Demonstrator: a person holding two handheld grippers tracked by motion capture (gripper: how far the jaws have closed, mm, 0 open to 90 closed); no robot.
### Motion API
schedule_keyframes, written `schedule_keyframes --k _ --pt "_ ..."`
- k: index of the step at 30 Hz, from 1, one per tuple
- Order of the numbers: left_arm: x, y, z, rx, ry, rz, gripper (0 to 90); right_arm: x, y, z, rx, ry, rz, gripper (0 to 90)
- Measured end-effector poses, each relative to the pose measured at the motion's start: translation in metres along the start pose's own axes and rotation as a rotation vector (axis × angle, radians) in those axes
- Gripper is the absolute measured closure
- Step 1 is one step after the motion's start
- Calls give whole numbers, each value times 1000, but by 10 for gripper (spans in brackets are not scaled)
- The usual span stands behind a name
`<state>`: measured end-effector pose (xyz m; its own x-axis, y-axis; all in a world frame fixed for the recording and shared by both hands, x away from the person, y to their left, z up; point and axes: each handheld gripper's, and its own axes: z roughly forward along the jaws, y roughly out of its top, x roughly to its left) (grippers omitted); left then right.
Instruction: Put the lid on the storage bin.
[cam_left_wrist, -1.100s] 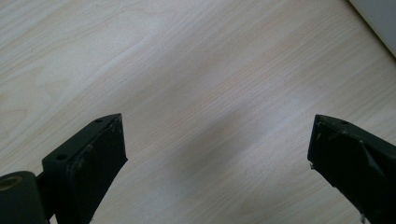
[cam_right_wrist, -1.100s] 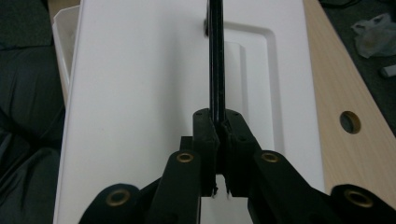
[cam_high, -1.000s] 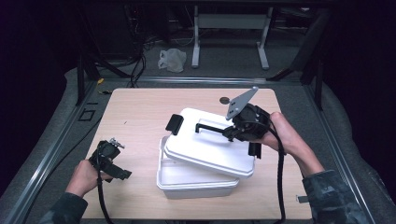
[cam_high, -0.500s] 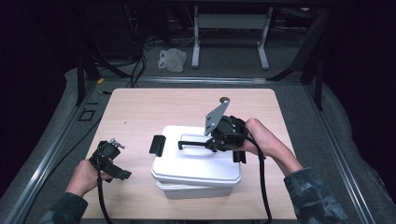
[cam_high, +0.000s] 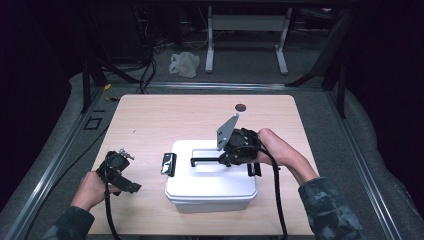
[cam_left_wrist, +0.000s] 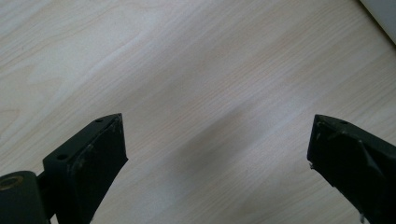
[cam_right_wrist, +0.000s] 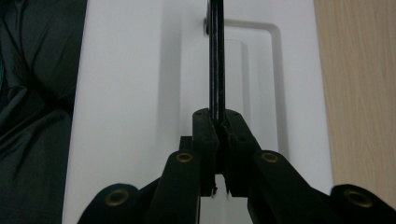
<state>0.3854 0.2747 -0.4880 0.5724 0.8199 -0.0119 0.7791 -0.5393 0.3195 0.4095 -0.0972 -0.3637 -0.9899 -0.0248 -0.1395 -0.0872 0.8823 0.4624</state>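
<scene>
A white plastic box (cam_high: 210, 197) stands at the middle front of the wooden table (cam_high: 165, 120), with its white lid (cam_high: 200, 177) lying flat on it. The lid's thin black handle (cam_high: 204, 160) is swung up, and my right gripper (cam_high: 224, 159) is shut on it. In the right gripper view the jaws pinch the handle bar (cam_right_wrist: 215, 65) edge-on above the lid (cam_right_wrist: 126, 93); right gripper (cam_right_wrist: 217, 116). My left gripper (cam_high: 121, 176) rests at the front left, apart from the box. It stands open (cam_left_wrist: 217, 140) over bare wood, with a box corner (cam_left_wrist: 384, 13) at the top right.
Black latches sit on the box's left (cam_high: 168, 164) and right (cam_high: 254, 170) sides. A dark round spot (cam_high: 240, 107) marks the table's far edge. A white bag (cam_high: 184, 64), cables and a metal stand (cam_high: 245, 30) lie on the floor beyond.
My right gripper has carried the lid by its handle from a skewed, raised position leftward and down until it lies square on the box. The left gripper has stayed put.
</scene>
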Motion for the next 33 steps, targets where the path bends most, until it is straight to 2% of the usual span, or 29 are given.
schedule_keyframes --k 7,11,21,22,23,27,29,33 --pt "0 0 1 2 -2 5 45 -6 -4 2 -26 30 -21 854" --pt "0 0 1 3 -3 4 45 -6 -6 5 -17 42 -15 853" --pt "-2 1 3 11 -4 10 45 -4 -5 11 -1 17 -8 821" --pt "-2 1 2 11 -3 10 45 -4 -5 11 -1 16 -11 736" --pt "-1 1 2 11 -3 10 45 -5 -5 9 3 6 10 632" --pt "0 0 2 10 -5 8 44 -4 -4 1 15 -7 35 439" --pt "0 0 1 10 -3 7 44 -1 -4 -5 17 -22 43 312" --pt "0 0 1 9 -4 9 43 4 -7 -22 28 -57 77 214"
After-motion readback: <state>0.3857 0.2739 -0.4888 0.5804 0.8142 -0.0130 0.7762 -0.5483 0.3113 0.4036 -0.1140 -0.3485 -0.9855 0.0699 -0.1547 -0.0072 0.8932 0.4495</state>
